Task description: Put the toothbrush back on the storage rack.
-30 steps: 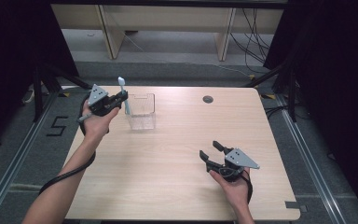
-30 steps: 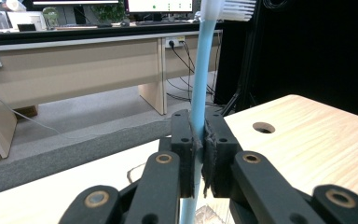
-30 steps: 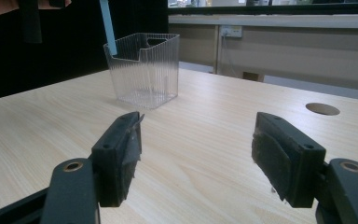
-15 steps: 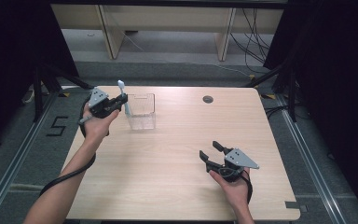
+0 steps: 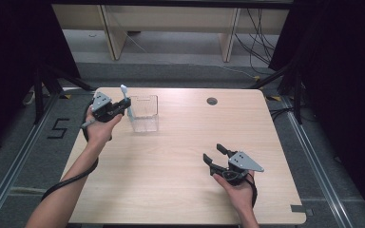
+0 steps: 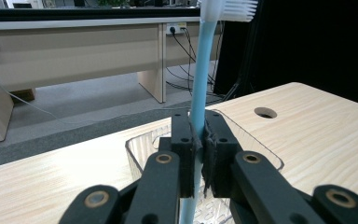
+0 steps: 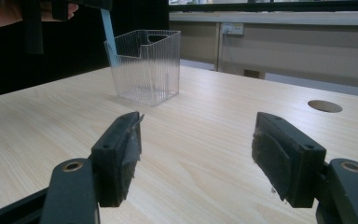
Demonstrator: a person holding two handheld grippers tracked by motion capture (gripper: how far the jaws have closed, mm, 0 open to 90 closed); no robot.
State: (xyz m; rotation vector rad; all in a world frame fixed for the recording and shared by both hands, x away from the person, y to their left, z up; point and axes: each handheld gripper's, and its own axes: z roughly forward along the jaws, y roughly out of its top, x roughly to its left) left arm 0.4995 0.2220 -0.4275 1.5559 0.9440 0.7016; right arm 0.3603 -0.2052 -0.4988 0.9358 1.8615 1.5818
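Observation:
A light blue toothbrush (image 6: 200, 88) with white bristles stands upright, clamped at mid-handle by my left gripper (image 6: 199, 140). In the high view the left gripper (image 5: 123, 105) holds the toothbrush (image 5: 125, 97) at the left rim of a clear plastic bin (image 5: 145, 114) at the table's back left. The bin (image 6: 242, 144) lies just beyond the jaws in the left gripper view. My right gripper (image 5: 215, 156) rests near the front right of the table, jaws wide apart with nothing between them. From the right gripper view the bin (image 7: 144, 65) and the toothbrush's handle (image 7: 109, 37) sit far ahead of the right gripper (image 7: 196, 149).
A round cable hole (image 5: 212, 101) is cut in the wooden table (image 5: 180, 166) at the back. Beyond the table stand desks with trailing cables (image 5: 261, 38). Dark curtains flank both sides.
The left gripper has shifted slightly with the toothbrush, staying at the bin's left rim. The right gripper has not moved.

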